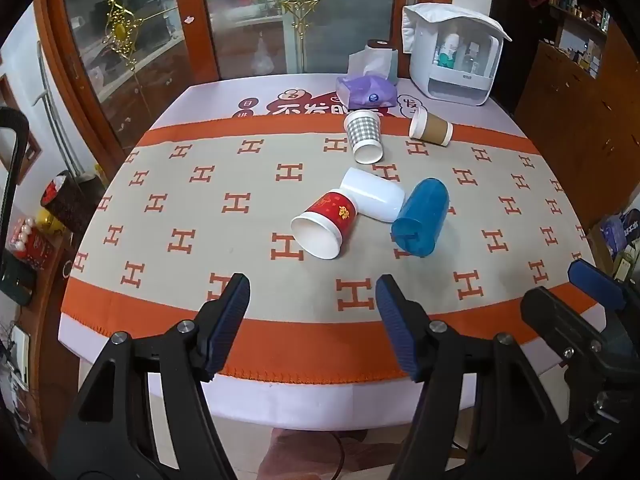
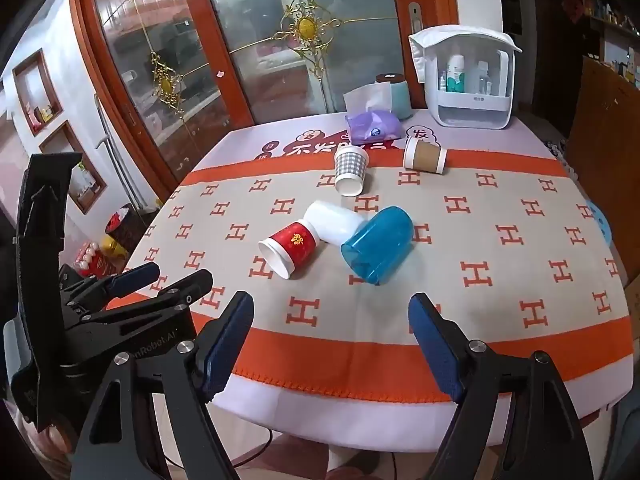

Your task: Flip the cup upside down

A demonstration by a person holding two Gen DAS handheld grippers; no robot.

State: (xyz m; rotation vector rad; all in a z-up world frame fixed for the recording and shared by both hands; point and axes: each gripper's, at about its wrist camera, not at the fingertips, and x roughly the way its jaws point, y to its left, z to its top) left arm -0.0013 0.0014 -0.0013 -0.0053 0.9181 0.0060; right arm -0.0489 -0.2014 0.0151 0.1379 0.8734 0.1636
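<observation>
From the left wrist view: left gripper [image 1: 312,320] spread wide with nothing between its ribbed blue pads, poised over the table's [image 1: 320,400] near edge, bare patterned cloth [image 1: 180,216] ahead, and five cups on their sides beyond — red paper cup [image 1: 326,224] touching white cup [image 1: 374,196], translucent blue plastic cup [image 1: 422,218] just beside, checked cup [image 1: 364,136] and brown cup [image 1: 432,128] farther back. From the right wrist view: right gripper [image 2: 332,340] likewise agape and empty above the orange hem, red paper cup [image 2: 290,248] mouth toward the camera, blue plastic cup [image 2: 378,242] nearest ahead.
</observation>
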